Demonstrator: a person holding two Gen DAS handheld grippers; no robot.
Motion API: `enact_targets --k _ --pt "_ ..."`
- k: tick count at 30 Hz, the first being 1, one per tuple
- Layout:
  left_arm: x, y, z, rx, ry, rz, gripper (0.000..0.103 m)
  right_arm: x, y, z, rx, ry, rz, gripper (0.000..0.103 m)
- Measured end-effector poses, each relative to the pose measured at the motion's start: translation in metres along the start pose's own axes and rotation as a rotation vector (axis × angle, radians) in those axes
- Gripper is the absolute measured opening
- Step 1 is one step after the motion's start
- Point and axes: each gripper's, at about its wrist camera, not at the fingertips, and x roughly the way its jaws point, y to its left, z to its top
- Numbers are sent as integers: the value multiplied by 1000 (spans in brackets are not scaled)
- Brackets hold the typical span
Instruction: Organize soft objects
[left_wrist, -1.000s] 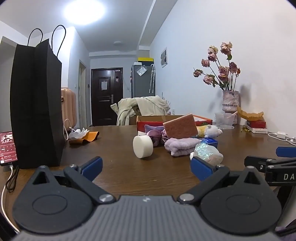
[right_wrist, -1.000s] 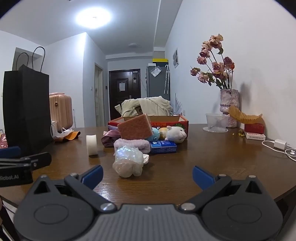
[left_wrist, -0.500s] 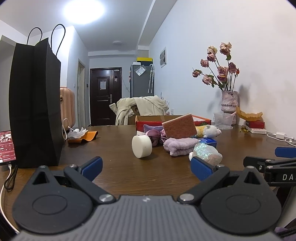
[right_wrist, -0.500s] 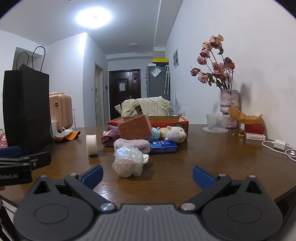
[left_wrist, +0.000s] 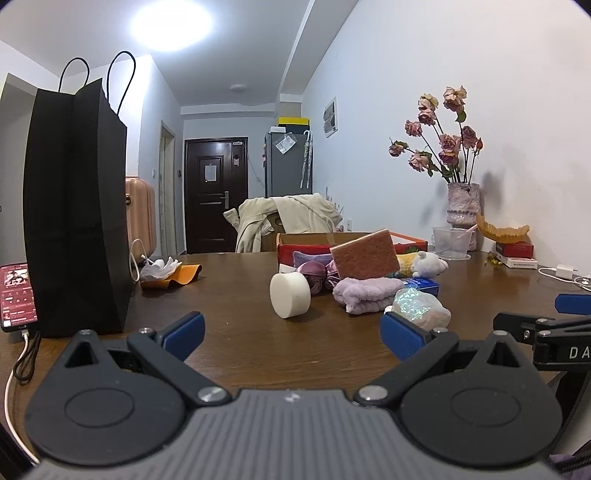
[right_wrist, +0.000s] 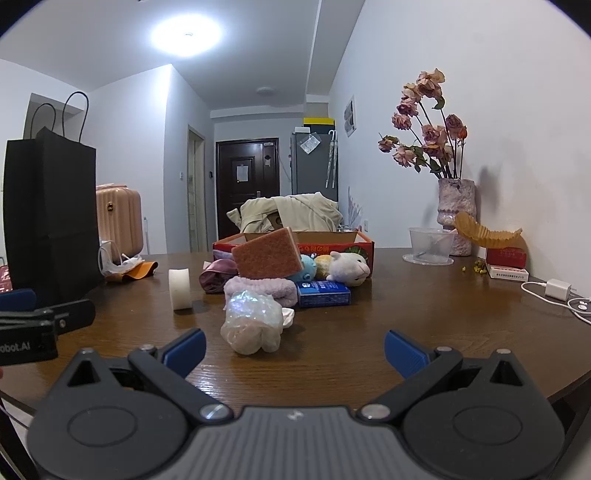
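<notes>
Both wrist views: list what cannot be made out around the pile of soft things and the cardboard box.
- Inside of the cardboard box: hidden in both views by its front wall and the low camera angle.
- Blue plush: right wrist view, mostly covered by the brown sponge.
- White item: right wrist view, tucked behind the crinkly plastic bundle; unidentifiable.
- Blue packet: print too small to read.

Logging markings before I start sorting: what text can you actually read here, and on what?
"DA", cut off by the frame edge: right gripper.
"obot.AI", first letter cut off: left gripper.
Red box front, blue packet, phone screen, door notice: print too small or blurred to read.
</notes>
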Motion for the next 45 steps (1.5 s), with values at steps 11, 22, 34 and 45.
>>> enact_targets --k 11,22,34,45 --pt "-3 -1 0 4 -6 2 103 1 0 0 5 4 -5 103" --pt "-4 0 -1 9 -11 -6 103 3 -1 -1 6 5 -1 103" --pt "-1 -3 0 15 -4 -5 103 2 -1 -1 4 5 -5 103" --pt "2 0 -1 7 3 8 103 3 0 0 -5 3 -4 103"
